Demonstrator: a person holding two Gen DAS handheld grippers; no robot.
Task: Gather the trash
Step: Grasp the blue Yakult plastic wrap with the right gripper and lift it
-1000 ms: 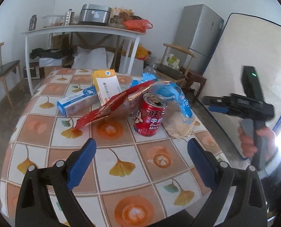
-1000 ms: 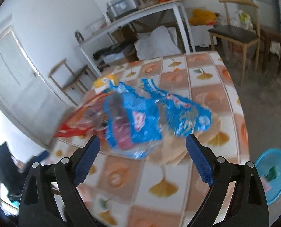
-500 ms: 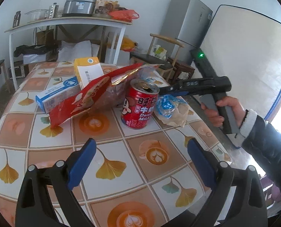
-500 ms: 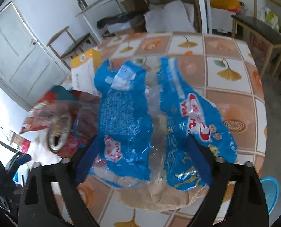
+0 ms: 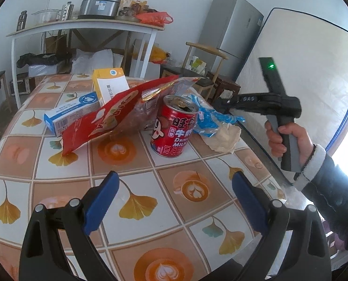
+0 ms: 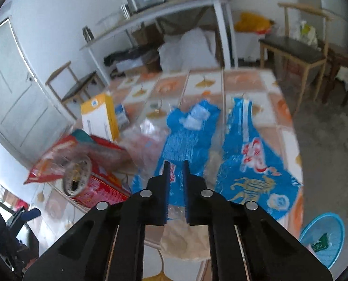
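**Inspector:** Status, left side first?

**Operator:** Left gripper [image 5: 175, 178]: jaws wide apart, holding nothing, hovering over table [image 5: 197, 210], short of red snack bag [image 5: 108, 119] and red can [image 5: 174, 128].

**Inspector:** Right side?

**Operator:** Right gripper [image 6: 175, 166]: jaws just closed to a narrow slit, pinching near edge of blue wrapper [image 6: 251, 164]. Lying on table just right of can, over a beige paper.

**Inspector:** Advice for the lift?

**Operator:** Confirm film caught between both pads before rising. Lift slowly, clear of can; open top, probably easy to tip. Carry toward blue basin [image 6: 323, 236] on floor, presumably the drop point.
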